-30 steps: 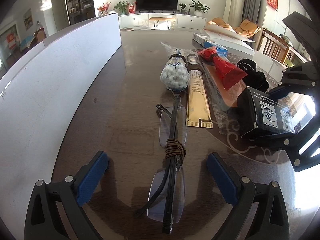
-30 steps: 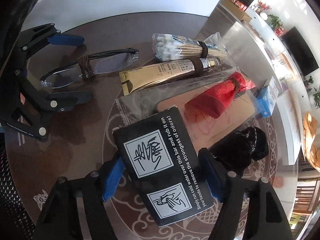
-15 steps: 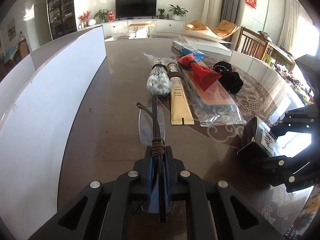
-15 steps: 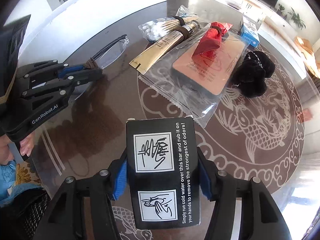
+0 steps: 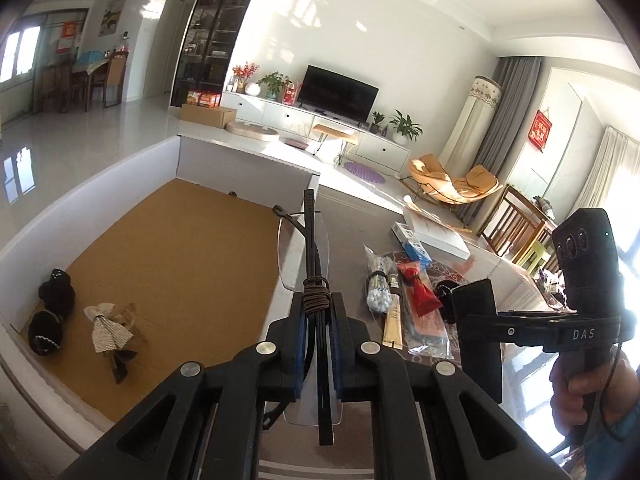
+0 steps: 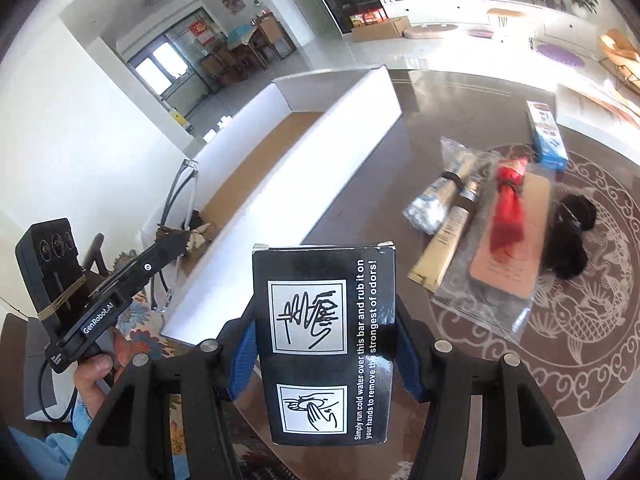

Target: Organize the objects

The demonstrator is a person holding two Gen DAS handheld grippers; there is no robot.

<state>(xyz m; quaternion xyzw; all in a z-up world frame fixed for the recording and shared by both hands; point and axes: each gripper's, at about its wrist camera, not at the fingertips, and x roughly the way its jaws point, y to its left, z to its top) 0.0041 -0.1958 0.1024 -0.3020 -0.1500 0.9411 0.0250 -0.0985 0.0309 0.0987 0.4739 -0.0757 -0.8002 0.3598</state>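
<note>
Left tongs (image 5: 316, 344) pinching the folded glasses (image 5: 310, 280) above the white box (image 5: 240, 152); right tongs (image 6: 324, 356) clamped on the black carton (image 6: 324, 344) over the surface (image 6: 392, 168). Thin lenses could twist out if the grip slackens.

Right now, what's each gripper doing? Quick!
Left gripper: shut on the rimless clear-lens glasses.
Right gripper: shut on the black cardboard box with white hand pictures.

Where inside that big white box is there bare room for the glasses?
The box floor is bare across its middle and far end, up to the far wall. Only the near left corner is crowded: black pouches and a bow.
</note>
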